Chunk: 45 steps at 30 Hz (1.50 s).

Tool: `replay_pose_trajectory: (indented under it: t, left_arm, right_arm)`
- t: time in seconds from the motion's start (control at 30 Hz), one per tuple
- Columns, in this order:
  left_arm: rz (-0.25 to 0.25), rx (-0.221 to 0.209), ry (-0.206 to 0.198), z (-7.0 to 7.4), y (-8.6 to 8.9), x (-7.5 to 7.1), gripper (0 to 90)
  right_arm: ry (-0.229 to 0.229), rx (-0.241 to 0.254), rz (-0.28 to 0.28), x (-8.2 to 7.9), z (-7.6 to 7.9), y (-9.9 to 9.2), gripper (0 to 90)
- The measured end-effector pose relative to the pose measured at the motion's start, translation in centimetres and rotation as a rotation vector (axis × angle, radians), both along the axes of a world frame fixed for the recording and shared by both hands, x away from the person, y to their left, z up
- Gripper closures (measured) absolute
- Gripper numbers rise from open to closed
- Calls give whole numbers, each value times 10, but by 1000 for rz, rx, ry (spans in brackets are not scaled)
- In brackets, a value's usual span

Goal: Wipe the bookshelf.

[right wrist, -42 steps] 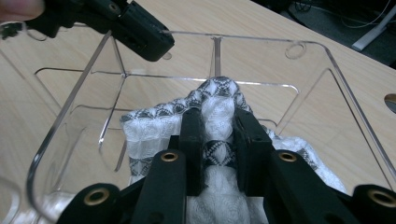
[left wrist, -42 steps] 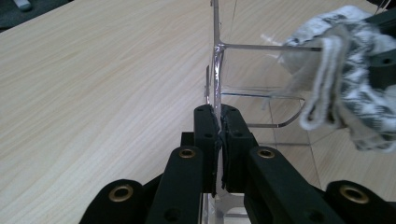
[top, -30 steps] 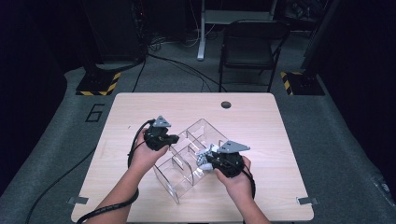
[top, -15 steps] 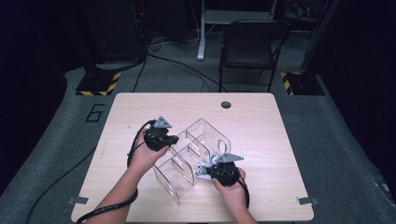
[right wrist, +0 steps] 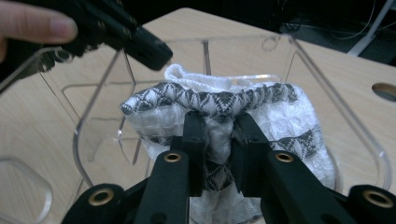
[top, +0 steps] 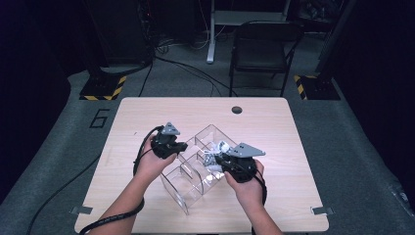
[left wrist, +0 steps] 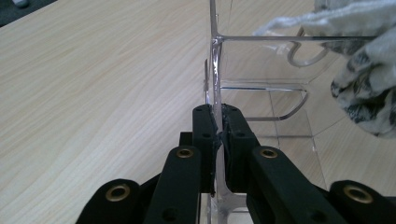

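On wood table (top: 122,196): left gripper (left wrist: 218,130) clamping organizer (top: 188,196) wall, unmoved; right gripper (right wrist: 218,128) clenching sock (right wrist: 280,116), lifted since.

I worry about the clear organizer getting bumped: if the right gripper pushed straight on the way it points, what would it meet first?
Probably the organizer's far clear wall: the right gripper, shut on the patterned cloth, points into that compartment; depth is unclear.

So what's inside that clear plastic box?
A white and grey patterned cloth sits in one compartment of the clear box, pinched by the right gripper. What's beneath the cloth is hidden.
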<state>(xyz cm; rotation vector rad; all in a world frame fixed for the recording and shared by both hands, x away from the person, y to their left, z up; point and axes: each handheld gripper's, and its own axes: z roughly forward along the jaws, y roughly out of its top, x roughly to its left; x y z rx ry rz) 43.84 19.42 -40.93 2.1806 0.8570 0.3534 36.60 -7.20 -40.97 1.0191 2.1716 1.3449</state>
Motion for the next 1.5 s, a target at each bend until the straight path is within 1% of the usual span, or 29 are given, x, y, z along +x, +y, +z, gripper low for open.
replay_pose_trajectory:
  t: [0.03,0.07,0.1,0.13,0.2,0.23,0.27,0.33,0.4,0.53,0.63,0.67,0.7,0.73,0.8,0.83,0.93,1.0,1.03,1.1,1.13,1.17,1.23,1.3,1.33,1.37,1.4,1.43,1.5]
  left_arm:
    - [0,0,0,0,0,0,816]
    - [4,-20,-7,-1,2,-1,766]
    - [4,-20,-7,-1,2,-1,745]
    - [0,-31,0,1,5,-2,737]
    - [9,-51,-23,9,10,-6,710]
    - [9,-51,-23,9,10,-6,653]
    - [18,-63,-31,11,12,-7,653]
    - [21,-98,-32,17,17,-9,599]
    - [19,-130,-23,23,24,-14,576]
    - [18,-146,-14,27,39,-25,566]
    - [15,-162,2,24,49,-33,567]
    - [18,-167,3,23,51,-35,567]
    - [12,-171,14,21,55,-39,570]
    - [15,-185,20,18,56,-41,584]
    - [4,-188,31,14,57,-46,589]
    - [-6,-181,24,13,57,-47,599]
    - [-4,-169,20,10,57,-53,626]
    - [0,-146,-4,8,58,-55,649]
    - [2,-139,-5,6,59,-57,668]
    - [10,-150,-10,3,62,-58,702]
    - [19,-169,-9,2,64,-58,731]
    - [26,-187,-7,1,66,-58,755]
    - [24,-199,-10,-1,70,-58,814]
    - [26,-219,-13,-4,73,-59,850]
    - [28,-234,-24,-6,74,-59,857]
    - [22,-248,-23,-7,75,-59,859]
    - [19,-249,-25,-8,75,-59,861]
    - [20,-236,-34,-7,74,-60,862]
    - [4,-192,-52,-5,71,-60,867]
  right_arm:
    - [-7,3,4,1,4,0,773]
    - [-11,3,7,1,9,0,774]
    - [-11,3,7,1,9,0,774]
    - [-23,-6,20,2,18,2,773]
    - [-31,-18,32,3,26,4,773]
    - [-31,-18,32,3,26,4,773]
    - [-30,-23,49,3,36,7,772]
    - [-31,-21,63,4,43,10,771]
    - [-19,-15,85,4,49,13,771]
    - [3,-1,138,0,55,23,766]
    - [24,0,165,-1,55,29,763]
    - [42,6,171,-2,53,31,762]
    - [43,4,182,-2,52,33,762]
    - [62,4,193,-3,50,36,761]
    - [78,-3,212,-5,47,41,758]
    - [80,-7,220,-6,45,44,758]
    - [102,-10,239,-7,39,53,755]
    - [111,-34,252,-6,34,58,749]
    - [116,-50,250,-5,29,62,745]
    - [125,-69,234,-5,23,69,736]
    - [114,-73,223,-5,20,71,730]
    - [111,-93,229,-4,19,73,726]
    - [116,-99,212,-4,17,76,723]
    - [112,-107,200,-3,15,79,722]
    - [118,-109,198,-3,14,79,723]
    - [114,-113,196,-3,14,80,725]
    - [100,-122,197,-3,14,82,733]
    - [100,-133,191,-4,14,83,743]
    - [90,-159,191,-4,15,87,752]
